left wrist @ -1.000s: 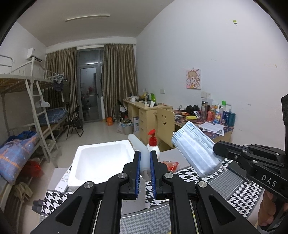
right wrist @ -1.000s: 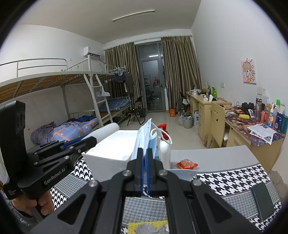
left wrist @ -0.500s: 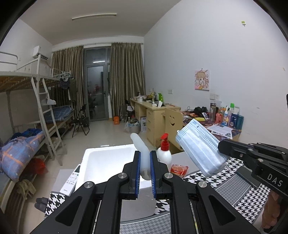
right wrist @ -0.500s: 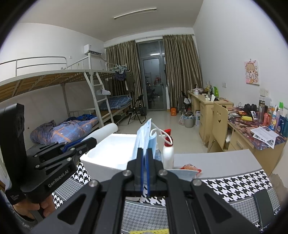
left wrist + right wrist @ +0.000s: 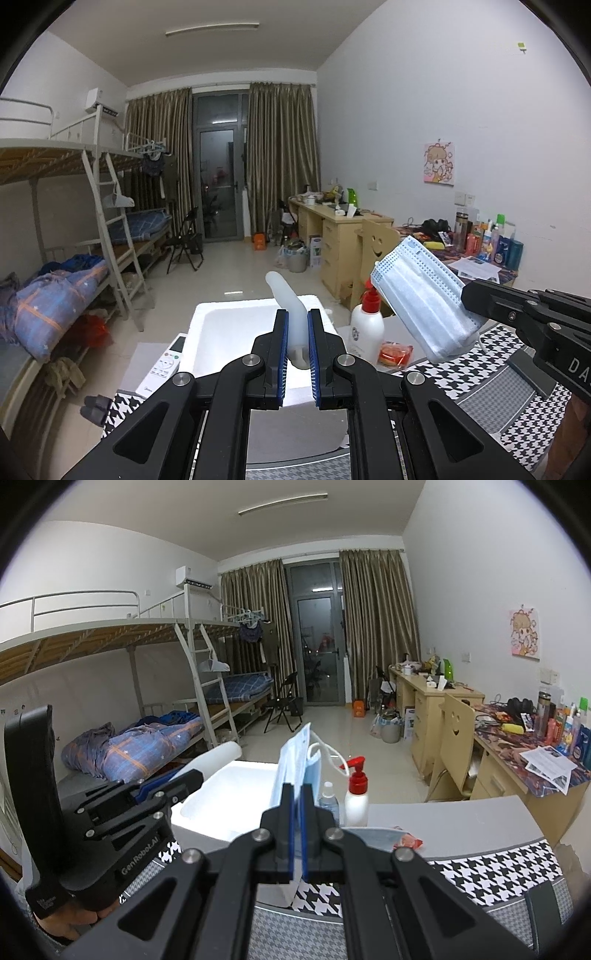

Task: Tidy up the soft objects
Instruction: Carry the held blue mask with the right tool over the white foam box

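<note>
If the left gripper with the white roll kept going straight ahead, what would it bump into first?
Probably the white foam box: the left gripper, shut on the white foam roll, points over its open top. Depth is unclear, so it might pass above the box.

Both grippers have risen over the last second. From the left wrist, the foam box [image 5: 236, 332] and the pump bottle [image 5: 366, 325] now sit lower and farther off, and the white tube [image 5: 290, 306] in the left gripper [image 5: 297, 354] stands clear above the box's far rim. The mask [image 5: 424, 299] in the right gripper [image 5: 297, 834] has shifted right and higher, with more floor showing past the table [image 5: 461, 819].
</note>
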A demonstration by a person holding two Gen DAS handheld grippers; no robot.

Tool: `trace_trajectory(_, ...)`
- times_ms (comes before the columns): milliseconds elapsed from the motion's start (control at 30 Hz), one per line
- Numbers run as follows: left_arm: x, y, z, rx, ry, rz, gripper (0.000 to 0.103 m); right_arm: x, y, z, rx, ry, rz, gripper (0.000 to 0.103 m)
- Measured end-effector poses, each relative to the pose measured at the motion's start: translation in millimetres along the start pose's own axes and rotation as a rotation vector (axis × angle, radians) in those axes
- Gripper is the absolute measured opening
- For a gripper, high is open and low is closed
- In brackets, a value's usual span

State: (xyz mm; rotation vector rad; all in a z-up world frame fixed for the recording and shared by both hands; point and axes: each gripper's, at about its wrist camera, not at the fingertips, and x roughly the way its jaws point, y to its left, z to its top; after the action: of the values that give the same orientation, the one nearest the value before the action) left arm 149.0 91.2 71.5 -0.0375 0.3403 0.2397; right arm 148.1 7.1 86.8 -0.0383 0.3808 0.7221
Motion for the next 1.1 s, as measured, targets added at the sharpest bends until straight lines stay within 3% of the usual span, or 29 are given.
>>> trace_trajectory(633, 53, 29, -8, -0.032, 0.102, -0.003, 0.013, 18, 8, 5, -0.004, 0.022, 0.001, 0.004)
trace_trajectory(700, 58, 33, -10, -0.034, 0.109, 0.006, 0.021, 21, 8, 5, -0.003, 0.025, -0.002, 0.004)
trace_trajectory(733, 59, 33, -11, -0.035, 0.109, 0.018, 0.031, 21, 8, 5, -0.003, 0.027, -0.004, 0.004)
trace_trajectory(767, 60, 36, -12, -0.037, 0.109, 0.032, 0.052, 22, 8, 4, -0.001, 0.029, -0.005, 0.004)
trace_trajectory(833, 59, 41, -13, -0.053, 0.101, 0.043, 0.076, 24, 9, 4, -0.004, 0.033, -0.008, 0.004)
trace_trajectory(1100, 51, 52, -13, -0.085, 0.099, 0.067, 0.095, 27, 10, 4, -0.007, 0.035, -0.010, 0.004)
